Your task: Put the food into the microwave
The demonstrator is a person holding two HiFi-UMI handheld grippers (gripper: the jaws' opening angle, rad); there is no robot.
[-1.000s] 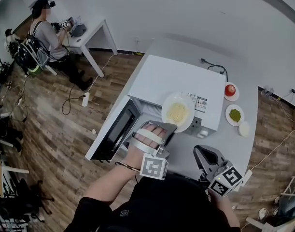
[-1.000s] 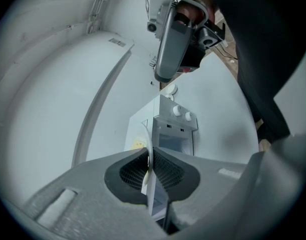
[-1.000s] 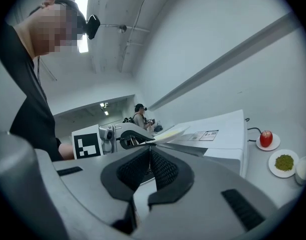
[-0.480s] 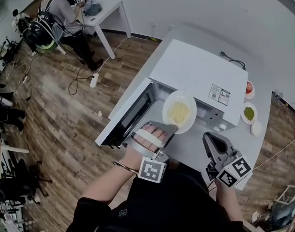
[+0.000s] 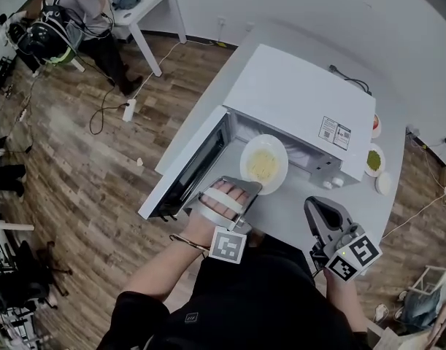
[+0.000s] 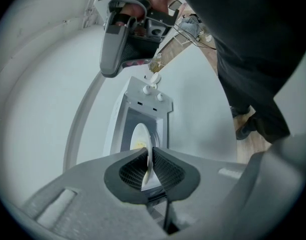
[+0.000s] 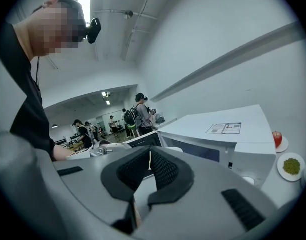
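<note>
The jaws of the left gripper (image 5: 247, 188) are pinching the rim of the plate (image 5: 278, 149) of food (image 5: 263, 166), which is hanging at 1 o'clock in the doorway of the open microwave (image 5: 295, 100), while the jaws of the right gripper (image 5: 315, 208) are pressing together on nothing.

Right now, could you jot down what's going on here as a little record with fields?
Microwave: door swung open
Plate of yellow food: held at the microwave's opening
Left gripper: shut on the plate's rim
Right gripper: shut, empty, near the microwave's front corner
Dish of green food: to the right of the microwave
</note>
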